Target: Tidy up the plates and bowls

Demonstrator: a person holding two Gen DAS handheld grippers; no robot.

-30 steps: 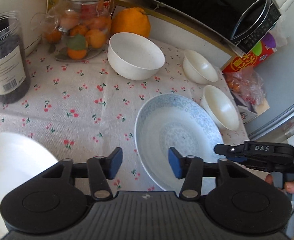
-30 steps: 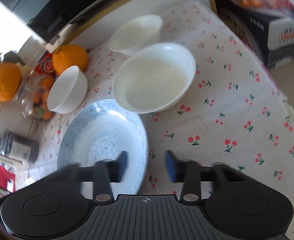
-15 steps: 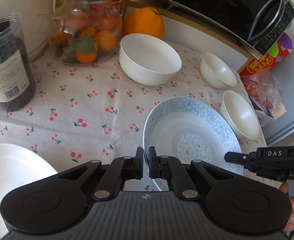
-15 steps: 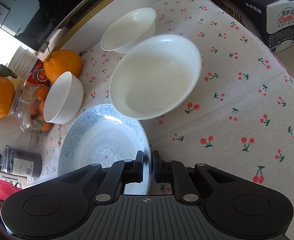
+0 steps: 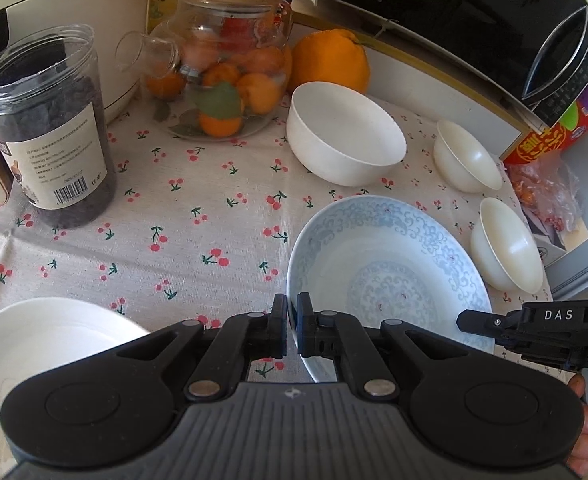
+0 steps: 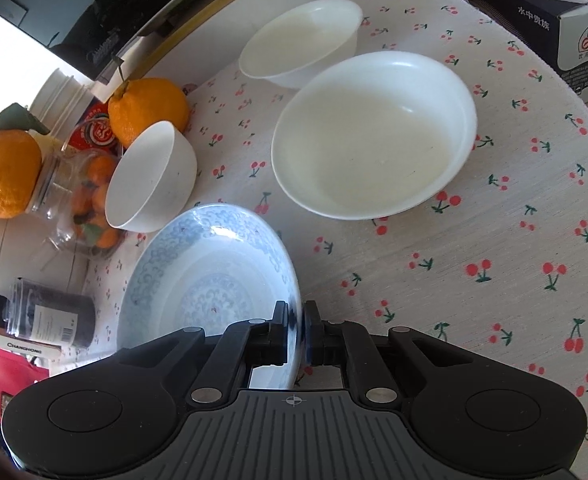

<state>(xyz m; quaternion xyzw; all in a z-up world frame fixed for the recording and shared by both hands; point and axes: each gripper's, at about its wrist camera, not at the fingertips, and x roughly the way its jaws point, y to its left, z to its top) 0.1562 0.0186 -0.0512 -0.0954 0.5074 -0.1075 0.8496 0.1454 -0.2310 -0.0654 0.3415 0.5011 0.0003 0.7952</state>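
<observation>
A pale blue patterned plate (image 5: 386, 280) (image 6: 209, 276) lies on the cherry-print cloth. My left gripper (image 5: 291, 322) is shut on its near left rim, and my right gripper (image 6: 296, 320) is shut on its right rim, which runs between the pads. A deep white bowl (image 5: 346, 148) (image 6: 149, 176) stands just beyond the plate. Two small cream bowls (image 5: 466, 160) (image 5: 506, 248) sit to its right in the left wrist view. In the right wrist view a wide white bowl (image 6: 374, 136) and another behind it (image 6: 302, 40) show.
A white plate (image 5: 45, 340) lies at the near left. A dark-filled jar (image 5: 49, 128), a glass jar of small oranges (image 5: 221, 72), a large orange (image 5: 330, 64) and a black microwave (image 5: 474, 20) line the back. A boxed carton (image 6: 566, 28) stands off the table's right edge.
Both grippers went from open to shut, each closing on the blue plate's rim. The left view has tipped up a little, showing more of the back of the table.
</observation>
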